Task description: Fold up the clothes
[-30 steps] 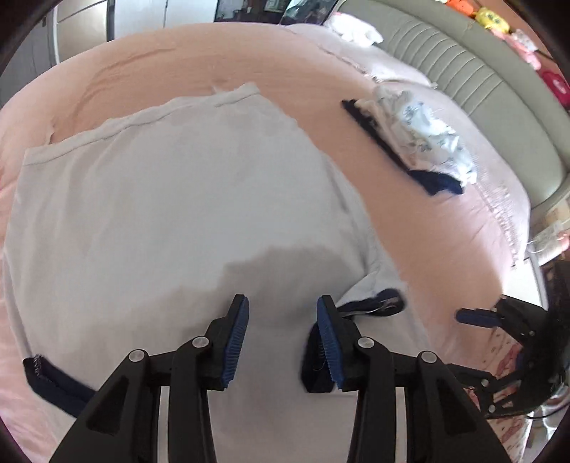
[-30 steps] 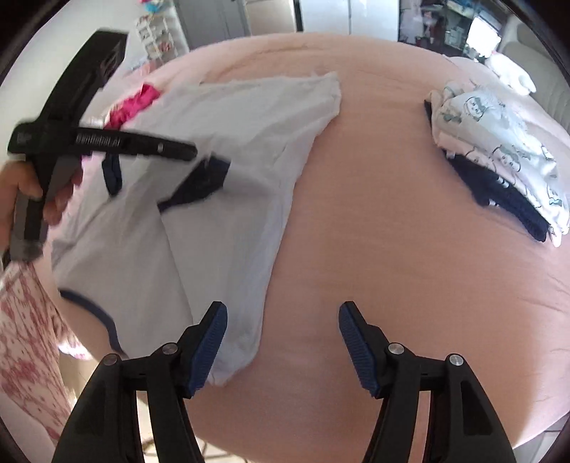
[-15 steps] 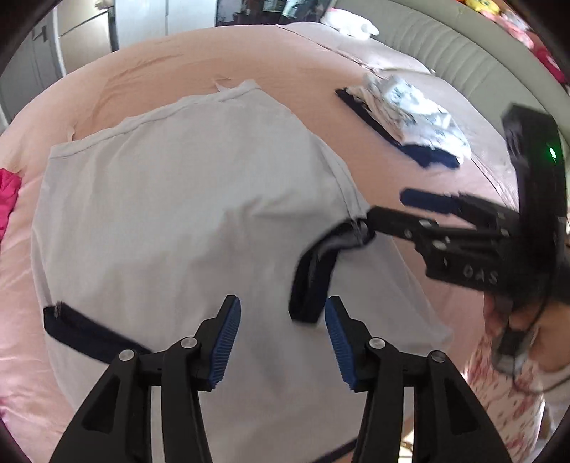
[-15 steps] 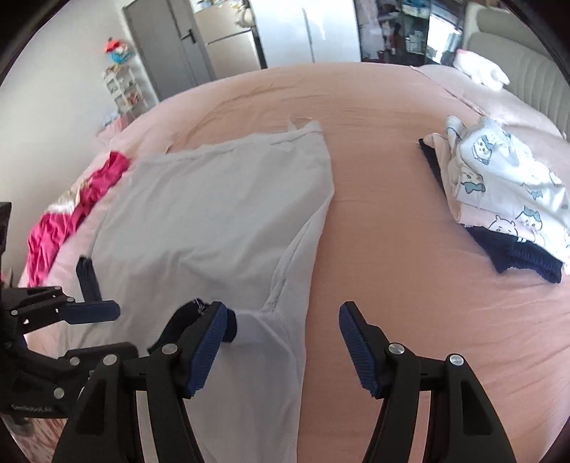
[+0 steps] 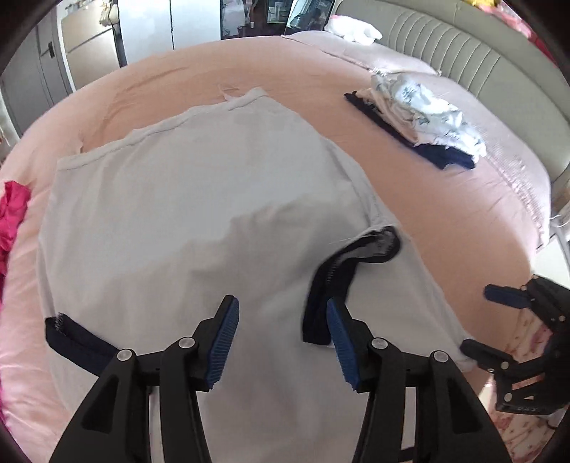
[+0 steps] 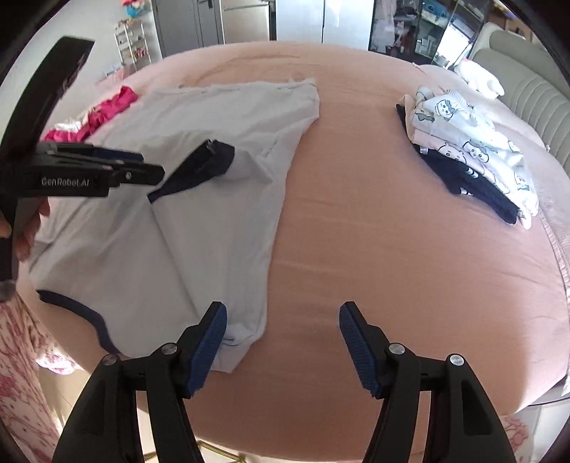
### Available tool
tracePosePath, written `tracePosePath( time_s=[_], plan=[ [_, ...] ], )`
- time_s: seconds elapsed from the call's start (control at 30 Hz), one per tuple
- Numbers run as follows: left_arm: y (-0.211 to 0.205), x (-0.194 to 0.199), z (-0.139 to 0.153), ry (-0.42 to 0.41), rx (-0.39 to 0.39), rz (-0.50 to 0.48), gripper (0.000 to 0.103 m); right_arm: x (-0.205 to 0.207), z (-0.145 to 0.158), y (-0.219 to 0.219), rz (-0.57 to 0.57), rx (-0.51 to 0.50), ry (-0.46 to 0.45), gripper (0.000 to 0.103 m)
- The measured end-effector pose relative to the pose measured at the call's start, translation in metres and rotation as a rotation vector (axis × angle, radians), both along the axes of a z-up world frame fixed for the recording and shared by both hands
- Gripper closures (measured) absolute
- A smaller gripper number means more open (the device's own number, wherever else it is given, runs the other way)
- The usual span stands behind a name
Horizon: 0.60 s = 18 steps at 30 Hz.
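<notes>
While the pale T-shirt [image 5: 199, 220] lies flat at the bed's [image 6: 392, 228] near edge w/ its right navy-cuffed sleeve [image 6: 199, 167] folded in, left hand-held gripper [image 5: 281, 338] is opening and right hand-held gripper [image 6: 283, 342] stands open, both holding nothing. Risk: a careless pinch near the hanging shoulder may drag the shirt off the edge, undoing the fold.

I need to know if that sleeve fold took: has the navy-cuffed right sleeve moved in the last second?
Yes. The navy-cuffed sleeve now lies folded inward on the white T-shirt, farther from the pink bedsheet beside that edge. Neither gripper holds it.

A home bedroom: pink-sheeted bed [image 6: 392, 220], padded headboard [image 5: 463, 60], wardrobe [image 6: 245, 21].
</notes>
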State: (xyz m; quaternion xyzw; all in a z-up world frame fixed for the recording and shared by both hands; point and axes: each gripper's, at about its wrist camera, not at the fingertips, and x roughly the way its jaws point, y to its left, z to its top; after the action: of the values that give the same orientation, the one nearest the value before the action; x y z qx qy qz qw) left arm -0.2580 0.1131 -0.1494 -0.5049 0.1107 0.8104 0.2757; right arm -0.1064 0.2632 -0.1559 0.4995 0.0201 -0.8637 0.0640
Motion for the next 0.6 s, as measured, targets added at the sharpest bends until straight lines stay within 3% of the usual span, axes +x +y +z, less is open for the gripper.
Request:
tracePosePath(
  time_s=[0.03, 0.1, 0.13, 0.23, 0.27, 0.37, 0.47, 0.53, 0.6],
  plan=[
    [0.005, 0.006, -0.003, -0.011, -0.002, -0.031, 0.052, -0.001, -0.004, -0.002, 0.0, -0.007, -0.001, 0.03],
    [0.014, 0.017, -0.017, -0.007, -0.175, -0.023, 0.052, -0.011, -0.019, -0.007, -0.005, 0.03, -0.083, 0.027],
    [0.008, 0.022, -0.015, -0.019, -0.191, 0.012, 0.052, -0.015, -0.021, -0.007, -0.011, 0.029, -0.103, 0.027],
    [-0.04, 0.043, 0.015, -0.073, 0.015, 0.14, 0.052, -0.009, 0.003, -0.003, 0.001, -0.088, -0.05, 0.027],
    [-0.056, 0.049, 0.019, -0.071, 0.034, 0.18, 0.052, -0.007, 0.011, -0.002, 0.008, -0.11, -0.014, 0.027],
    [-0.099, 0.059, 0.017, -0.022, -0.042, 0.288, 0.052, -0.03, 0.022, -0.005, 0.003, -0.07, 0.06, 0.027],
    [-0.144, 0.049, 0.008, -0.107, -0.01, 0.422, 0.052, -0.071, 0.021, -0.005, -0.036, -0.063, 0.073, 0.027],
    [-0.162, 0.044, 0.013, -0.106, 0.023, 0.454, 0.052, -0.106, 0.013, -0.009, -0.035, -0.033, 0.047, 0.027],
    [-0.166, 0.036, 0.019, -0.053, 0.003, 0.426, 0.052, -0.128, 0.004, -0.02, 0.002, -0.001, 0.017, 0.027]
  ],
)
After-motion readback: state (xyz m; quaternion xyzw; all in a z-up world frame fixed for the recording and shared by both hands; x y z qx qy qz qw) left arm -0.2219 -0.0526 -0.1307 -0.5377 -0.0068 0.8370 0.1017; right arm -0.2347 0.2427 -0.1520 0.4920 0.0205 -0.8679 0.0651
